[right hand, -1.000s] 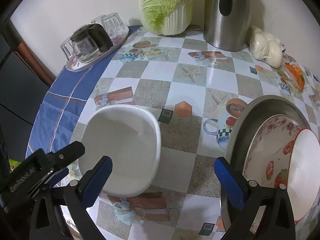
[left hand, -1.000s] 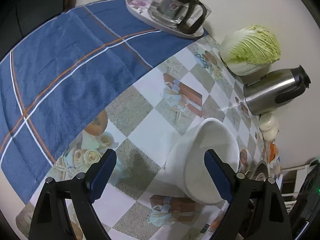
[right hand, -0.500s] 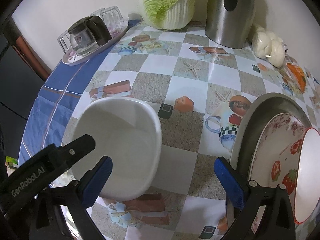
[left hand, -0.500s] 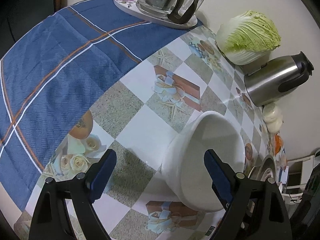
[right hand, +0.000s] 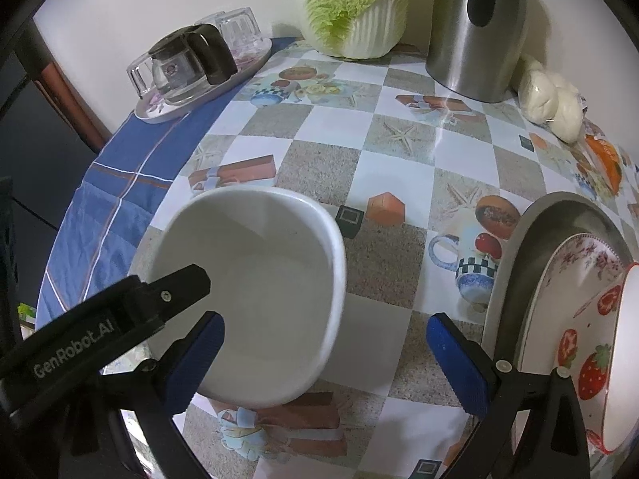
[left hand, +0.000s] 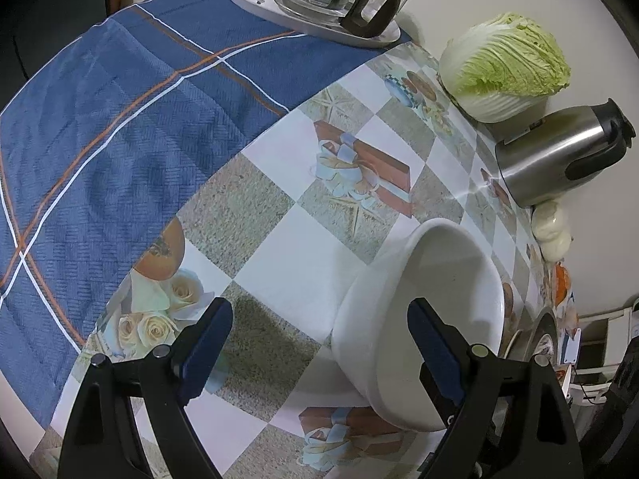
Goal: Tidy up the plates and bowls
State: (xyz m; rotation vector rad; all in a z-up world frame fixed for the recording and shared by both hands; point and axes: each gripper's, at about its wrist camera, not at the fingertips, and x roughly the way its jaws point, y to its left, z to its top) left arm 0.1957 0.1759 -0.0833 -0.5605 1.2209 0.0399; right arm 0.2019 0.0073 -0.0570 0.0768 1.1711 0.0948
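A white squarish bowl (left hand: 431,319) (right hand: 255,303) stands on the patterned tablecloth. My left gripper (left hand: 319,343) is open; its right finger reaches over the bowl's near rim into the bowl, its left finger stands outside. That finger shows in the right wrist view (right hand: 120,319) over the bowl's left rim. My right gripper (right hand: 323,359) is open and empty, straddling the bowl's right side. At the right a metal basin (right hand: 515,263) holds a floral plate (right hand: 567,279) and a strawberry-patterned bowl (right hand: 599,359).
A tray with a glass pot and cups (left hand: 319,4) (right hand: 199,72) sits at the back on a blue cloth (left hand: 100,127). A napa cabbage (left hand: 503,68) (right hand: 355,4), a steel kettle (left hand: 559,151) (right hand: 479,28) and white buns (right hand: 551,99) line the wall.
My left gripper has moved forward and right, so its right finger now reaches over the bowl's rim. My right gripper has edged forward slightly. The bowl has stayed put.
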